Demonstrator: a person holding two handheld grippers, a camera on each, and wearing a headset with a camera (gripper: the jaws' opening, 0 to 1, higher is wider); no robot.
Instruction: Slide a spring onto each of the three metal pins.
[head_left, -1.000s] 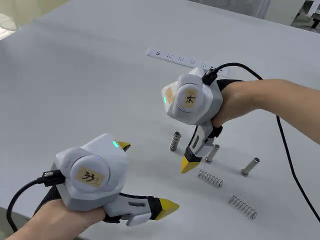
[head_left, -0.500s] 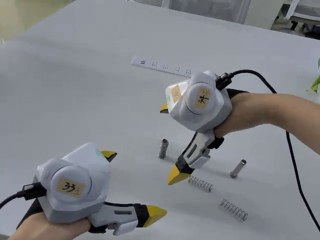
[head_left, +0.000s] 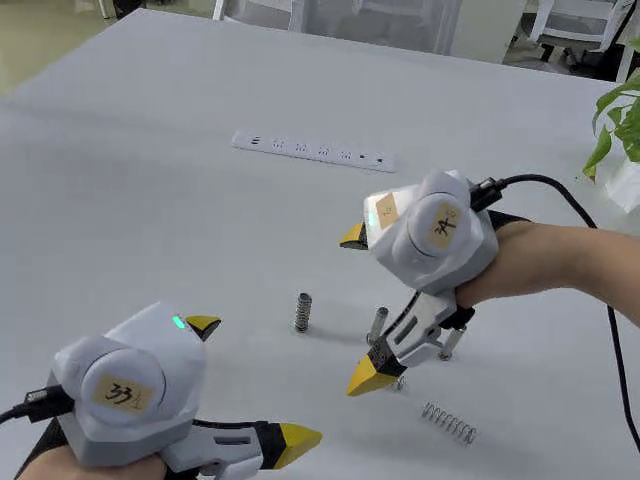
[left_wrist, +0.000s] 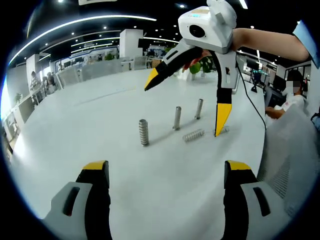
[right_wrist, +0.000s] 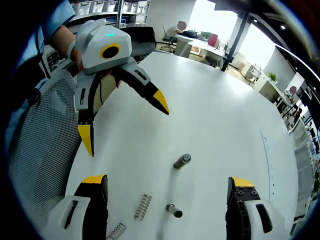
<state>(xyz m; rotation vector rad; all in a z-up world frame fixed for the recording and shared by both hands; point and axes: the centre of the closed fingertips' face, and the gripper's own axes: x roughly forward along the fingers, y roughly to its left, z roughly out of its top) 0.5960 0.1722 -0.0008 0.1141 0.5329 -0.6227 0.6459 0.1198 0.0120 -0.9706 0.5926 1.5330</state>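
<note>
Jaws spread, the right gripper (head_left: 361, 308) is hovering nearest the loose spring (right_wrist: 143, 206), lying flat just beside the upright bare pin (head_left: 378, 325); the left gripper (head_left: 250, 381), also spread, is hanging farther from that pin.

The white right gripper with yellow-tipped jaws (head_left: 358, 308) now sits further right along the row of pins. A second ago its body hung above the gap between the upright metal pin already wearing a spring (head_left: 303, 312) and the first bare steel pin (head_left: 378, 325). Now it hangs between that pin and the second bare steel pin (left_wrist: 199, 108). Its lower jaw slants more, crossing between the two bare pins instead of hanging left of both. The yellow tip seems slightly nearer the loose coiled wire spring (left_wrist: 193, 135), though the shifted camera makes that hard to judge.
</note>
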